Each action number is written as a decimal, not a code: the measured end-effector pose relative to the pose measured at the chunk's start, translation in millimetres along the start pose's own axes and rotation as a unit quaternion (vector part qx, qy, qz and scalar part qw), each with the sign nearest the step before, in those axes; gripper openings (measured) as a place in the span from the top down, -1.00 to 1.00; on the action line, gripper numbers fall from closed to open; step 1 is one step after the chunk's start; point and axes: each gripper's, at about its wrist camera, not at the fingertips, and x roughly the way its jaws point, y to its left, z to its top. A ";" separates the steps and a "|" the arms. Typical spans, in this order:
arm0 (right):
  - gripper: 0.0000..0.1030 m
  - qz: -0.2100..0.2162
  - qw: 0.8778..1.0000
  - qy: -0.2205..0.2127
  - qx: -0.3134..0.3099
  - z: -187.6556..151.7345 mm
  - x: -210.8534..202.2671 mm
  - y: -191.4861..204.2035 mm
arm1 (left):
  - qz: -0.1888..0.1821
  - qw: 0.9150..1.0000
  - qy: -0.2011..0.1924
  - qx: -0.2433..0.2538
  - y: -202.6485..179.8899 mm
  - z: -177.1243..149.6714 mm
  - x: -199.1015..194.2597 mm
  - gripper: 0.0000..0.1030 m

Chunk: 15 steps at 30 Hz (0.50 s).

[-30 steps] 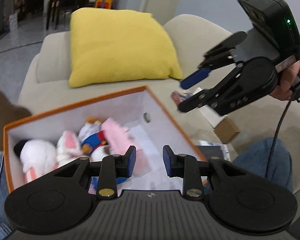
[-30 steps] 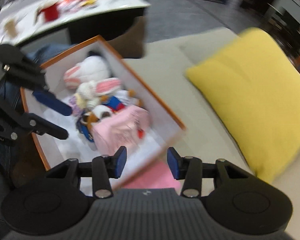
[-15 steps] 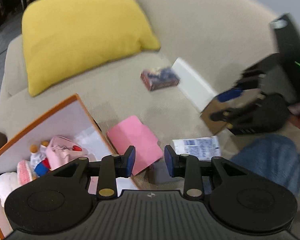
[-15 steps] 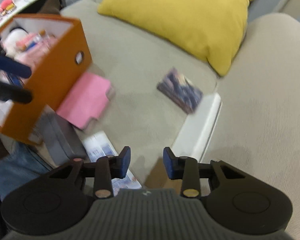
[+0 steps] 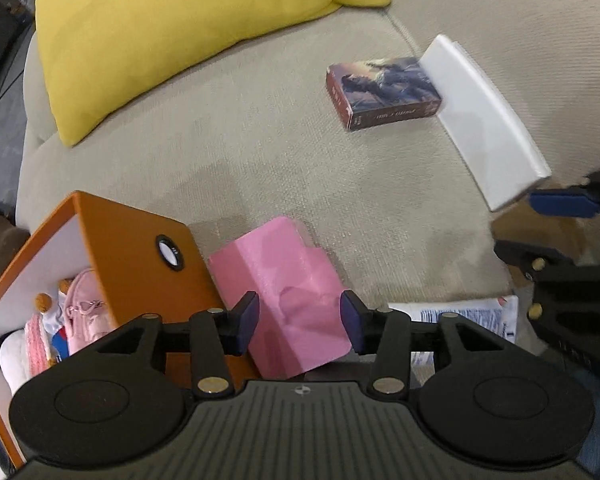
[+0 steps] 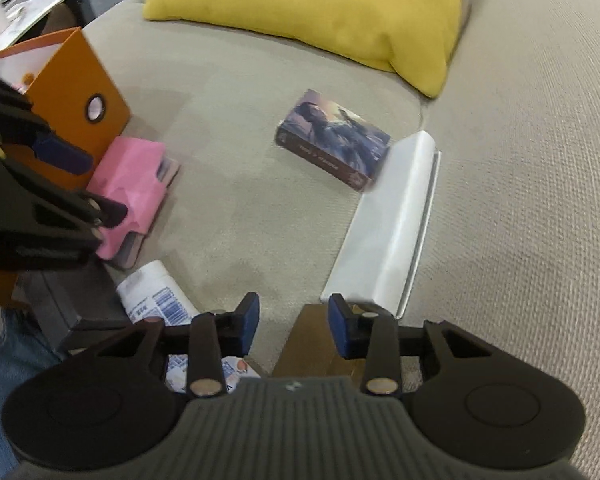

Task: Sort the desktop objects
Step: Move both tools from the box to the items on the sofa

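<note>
My left gripper [image 5: 299, 322] is open and empty, low over a pink folded case [image 5: 288, 288] that lies beside the orange box [image 5: 140, 256] holding soft toys [image 5: 76, 312]. My right gripper [image 6: 293, 325] is open and empty above a brown cardboard box [image 6: 316, 340], at the near end of a long white box [image 6: 392, 224]. A dark picture card box [image 6: 334, 140] lies in the middle of the sofa seat; it also shows in the left wrist view [image 5: 384, 92]. A white printed packet [image 6: 156, 292] lies at the front.
A yellow cushion [image 6: 324, 12] leans at the back of the beige sofa [image 6: 520, 160]. A dark grey flat box [image 6: 60, 304] lies under the packet at the sofa's front edge. A table with small items [image 6: 12, 12] stands far left.
Both grippers have swung away from the orange box and come down toward the sofa seat. The left now hangs over the pink case, the right over the brown box. Both stay open.
</note>
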 end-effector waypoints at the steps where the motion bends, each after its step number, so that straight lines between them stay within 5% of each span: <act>1: 0.14 0.002 1.000 -0.001 0.008 0.4 0.6 -0.3 | 0.004 1.000 0.006 0.003 -2.9 2.3 3.1 -0.02; 5: 0.11 0.003 1.000 -0.005 0.020 -0.5 -0.9 -1.2 | 0.025 0.999 0.032 0.007 -11.8 6.7 19.6 -0.03; 15: 0.08 0.000 1.000 -0.005 0.020 0.1 0.7 2.1 | 0.072 0.996 0.047 0.011 -24.0 3.3 43.4 -0.61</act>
